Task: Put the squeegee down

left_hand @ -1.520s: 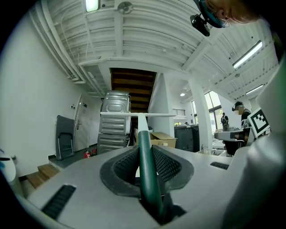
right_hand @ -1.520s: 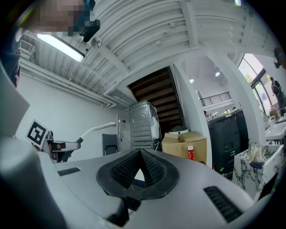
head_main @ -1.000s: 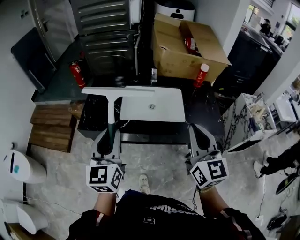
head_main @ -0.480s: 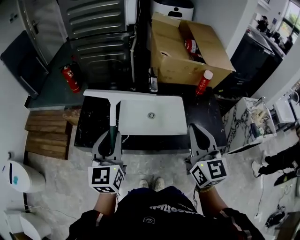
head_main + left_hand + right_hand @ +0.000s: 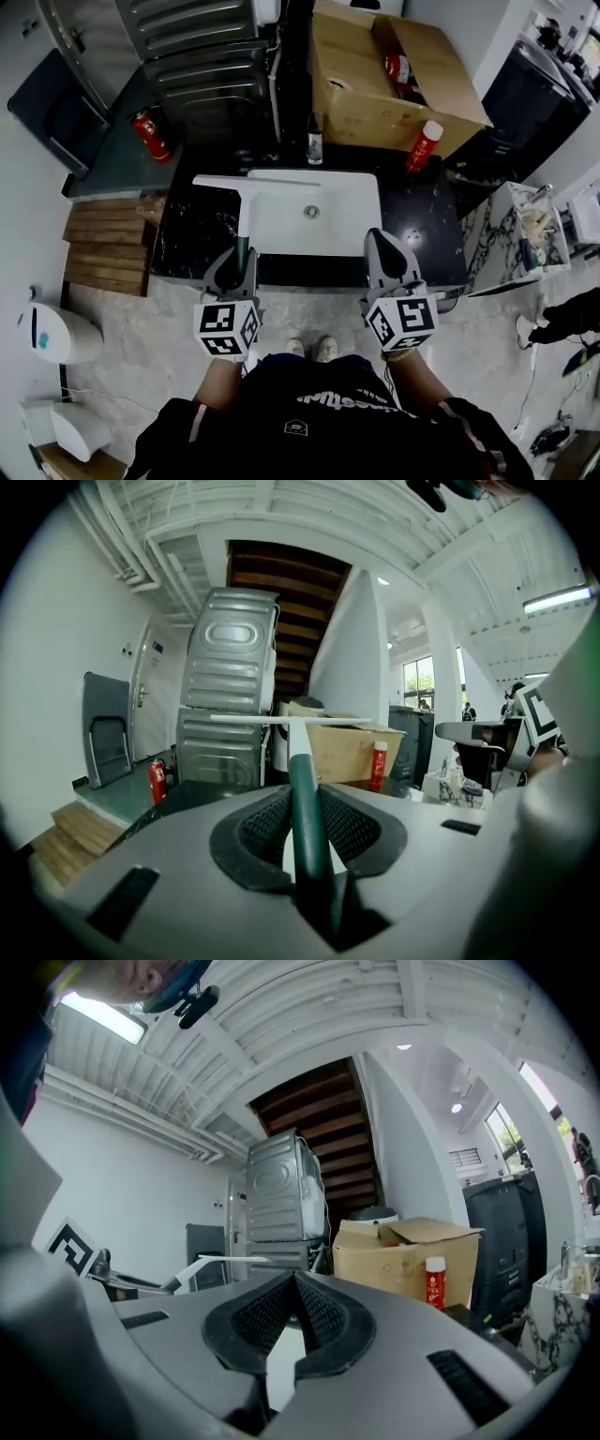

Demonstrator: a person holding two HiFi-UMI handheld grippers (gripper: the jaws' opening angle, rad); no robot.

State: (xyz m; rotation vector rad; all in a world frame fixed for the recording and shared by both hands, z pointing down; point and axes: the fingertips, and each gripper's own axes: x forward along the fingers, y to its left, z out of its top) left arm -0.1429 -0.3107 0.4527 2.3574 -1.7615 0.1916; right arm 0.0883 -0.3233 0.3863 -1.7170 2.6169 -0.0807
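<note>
The squeegee [image 5: 246,202] has a white blade, a white neck and a dark green handle. My left gripper [image 5: 241,265] is shut on the handle, and the blade hangs over the left rim of the white sink [image 5: 342,225]. In the left gripper view the green handle [image 5: 305,803] runs out between the pads of my left gripper [image 5: 302,789], with the blade level ahead. My right gripper [image 5: 385,246] hovers at the sink's front right edge, shut and with nothing in it. In the right gripper view the squeegee blade [image 5: 220,1261] shows to the left of my right gripper [image 5: 295,1279].
The sink is set in a black marble countertop [image 5: 192,234]. Behind it stand a small dark bottle [image 5: 315,146] and a red-capped bottle [image 5: 424,146], then a big open cardboard box [image 5: 375,94]. A grey metal appliance [image 5: 206,66], a red fire extinguisher [image 5: 150,136] and wooden steps [image 5: 103,246] lie left.
Both grippers have moved forward toward the counter and sunk a little. The squeegee stays in the left gripper and its blade has shifted right, nearer the sink.
</note>
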